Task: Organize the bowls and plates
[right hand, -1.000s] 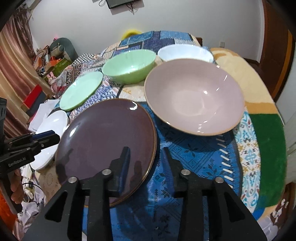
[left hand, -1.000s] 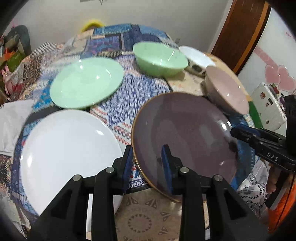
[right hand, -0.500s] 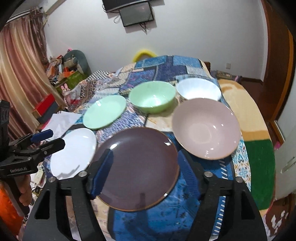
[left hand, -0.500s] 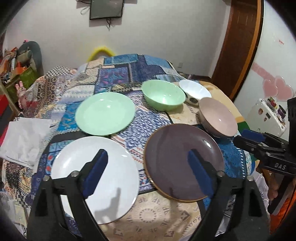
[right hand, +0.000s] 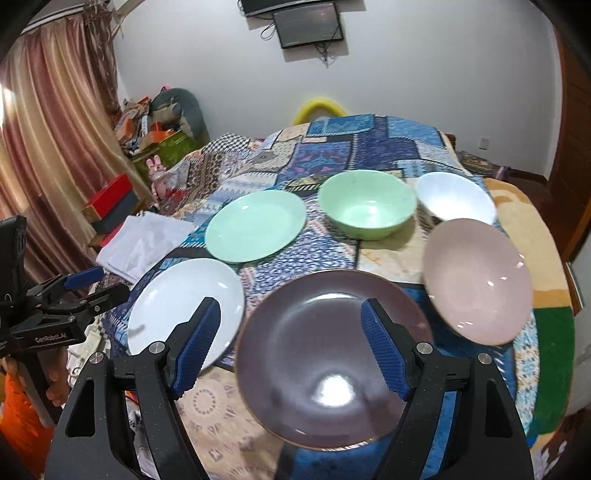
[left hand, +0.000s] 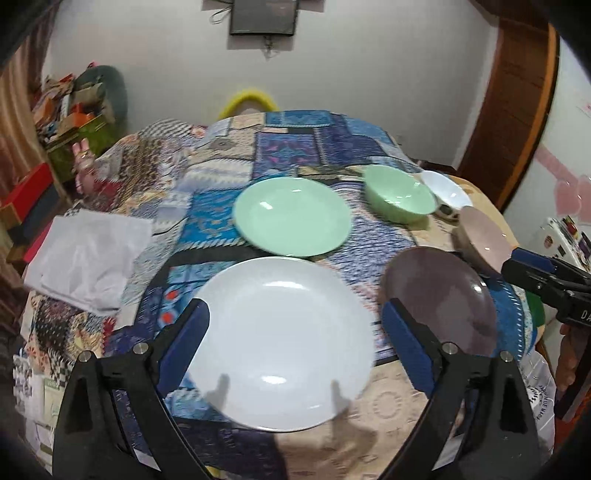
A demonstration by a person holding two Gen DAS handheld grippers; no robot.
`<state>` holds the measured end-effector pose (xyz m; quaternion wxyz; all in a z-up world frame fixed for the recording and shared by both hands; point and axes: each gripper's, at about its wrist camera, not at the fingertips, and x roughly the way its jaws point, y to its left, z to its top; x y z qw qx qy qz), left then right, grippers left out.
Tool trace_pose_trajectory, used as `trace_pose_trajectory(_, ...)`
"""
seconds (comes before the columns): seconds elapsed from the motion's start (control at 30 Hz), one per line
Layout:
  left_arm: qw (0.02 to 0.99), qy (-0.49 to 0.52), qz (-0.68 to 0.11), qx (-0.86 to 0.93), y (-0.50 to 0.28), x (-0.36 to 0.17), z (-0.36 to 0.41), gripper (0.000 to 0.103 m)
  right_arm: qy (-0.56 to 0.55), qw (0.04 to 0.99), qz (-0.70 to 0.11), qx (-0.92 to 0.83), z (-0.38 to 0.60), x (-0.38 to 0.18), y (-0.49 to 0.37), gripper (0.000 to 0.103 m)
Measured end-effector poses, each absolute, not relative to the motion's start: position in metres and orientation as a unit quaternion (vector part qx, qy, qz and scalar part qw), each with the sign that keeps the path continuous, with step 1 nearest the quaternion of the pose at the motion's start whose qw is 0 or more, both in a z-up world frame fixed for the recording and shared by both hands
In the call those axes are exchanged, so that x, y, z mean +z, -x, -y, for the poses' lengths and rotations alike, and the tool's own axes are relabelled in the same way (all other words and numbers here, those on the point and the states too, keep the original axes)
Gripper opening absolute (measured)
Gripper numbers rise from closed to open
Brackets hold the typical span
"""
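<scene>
Both grippers had lifted back and spread wide since a second earlier, when each sat nearly closed low over the dark plate's rim. Left gripper (left hand: 295,343) hung with fingers well apart, nothing between them, framing the white plate (left hand: 282,341). Right gripper (right hand: 291,349) likewise stood spread and empty, framing the dark plate (right hand: 334,350). Finger pads (right hand: 197,345) were blue and ribbed, set on black arms with silver rivets.

White plate: round, glossy, shallow, at the near left of the bed. Dark plate: purplish brown, glossy, thin lighter rim, just right of the white one, apart from it. Green plate (left hand: 292,216): pale mint, smooth, behind the white plate and very close to it. Green bowl (right hand: 365,208): deep, same mint, right of the green plate. White bowl (right hand: 456,201): beside the green bowl on its right. Pink bowl (right hand: 476,280): wide, matte pink with glare spots, in front of the white bowl, near the dark plate.

All six sat on a patchwork quilt (right hand: 332,151), blue and tan, busy print. Crumpled white cloth (left hand: 90,254) lay at its left edge. Wall screen (right hand: 308,26) behind; curtain (right hand: 48,147) and cluttered boxes (right hand: 147,129) to the left. Nothing lay between either gripper and the plate below it.
</scene>
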<state>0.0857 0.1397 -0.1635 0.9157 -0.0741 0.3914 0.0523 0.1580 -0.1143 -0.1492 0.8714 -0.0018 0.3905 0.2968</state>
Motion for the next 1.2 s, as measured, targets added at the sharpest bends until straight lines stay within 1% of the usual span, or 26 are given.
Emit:
trace_pose_trajectory(0.43, 0.892, 0.098, -0.434, 0.080, -0.082, -0.212, -0.201, 0.095, 0.043, 0.841, -0.431, 0.323, 0.046, -0.188, -0.174, 0.076)
trace_pose_trajectory(0.5, 0.890, 0.100, -0.439, 0.079, -0.083, -0.218, -0.207, 0.093, 0.047, 0.835, -0.441, 0.327, 0.038, -0.194, -0.178, 0.075)
trace_pose_trajectory(0.57, 0.886, 0.104, -0.446, 0.076, -0.084, -0.226, -0.213, 0.086, 0.049, 0.828, -0.449, 0.332, 0.030, -0.200, -0.182, 0.074)
trace_pose_trajectory(0.63, 0.881, 0.110, -0.454, 0.073, -0.085, -0.232, -0.218, 0.080, 0.053, 0.821, -0.458, 0.336, 0.021, -0.207, -0.186, 0.063)
trace_pose_trajectory(0.67, 0.878, 0.114, -0.459, 0.072, -0.085, -0.236, -0.221, 0.077, 0.055, 0.817, -0.463, 0.340, 0.018, -0.210, -0.189, 0.060)
trace_pose_trajectory(0.73, 0.875, 0.120, -0.464, 0.070, -0.085, -0.241, -0.226, 0.075, 0.058, 0.807, -0.476, 0.344, 0.011, -0.216, -0.193, 0.049)
trace_pose_trajectory(0.8, 0.875, 0.118, -0.465, 0.070, -0.084, -0.245, -0.228, 0.073, 0.061, 0.800, -0.485, 0.347, 0.007, -0.222, -0.196, 0.043)
trace_pose_trajectory(0.83, 0.874, 0.117, -0.466, 0.070, -0.084, -0.247, -0.229, 0.070, 0.063, 0.800, -0.485, 0.347, 0.006, -0.223, -0.196, 0.040)
trace_pose_trajectory(0.93, 0.868, 0.125, -0.476, 0.062, -0.085, -0.253, -0.233, 0.062, 0.068, 0.794, -0.493, 0.350, 0.001, -0.227, -0.198, 0.035)
trace_pose_trajectory(1.0, 0.865, 0.132, -0.481, 0.058, -0.085, -0.256, -0.234, 0.056, 0.074, 0.789, -0.497, 0.354, -0.002, -0.230, -0.199, 0.033)
trace_pose_trajectory(1.07, 0.862, 0.137, -0.486, 0.052, -0.086, -0.259, -0.235, 0.047, 0.078, 0.786, -0.500, 0.356, -0.004, -0.232, -0.200, 0.031)
trace_pose_trajectory(1.1, 0.860, 0.140, -0.488, 0.049, -0.086, -0.260, -0.235, 0.046, 0.081, 0.782, -0.504, 0.358, -0.006, -0.235, -0.200, 0.030)
trace_pose_trajectory(1.17, 0.857, 0.148, -0.492, 0.042, -0.088, -0.262, -0.235, 0.037, 0.085, 0.777, -0.510, 0.360, -0.009, -0.238, -0.201, 0.028)
trace_pose_trajectory(1.2, 0.854, 0.152, -0.495, 0.038, -0.088, -0.264, -0.234, 0.035, 0.090, 0.772, -0.515, 0.362, -0.012, -0.240, -0.201, 0.027)
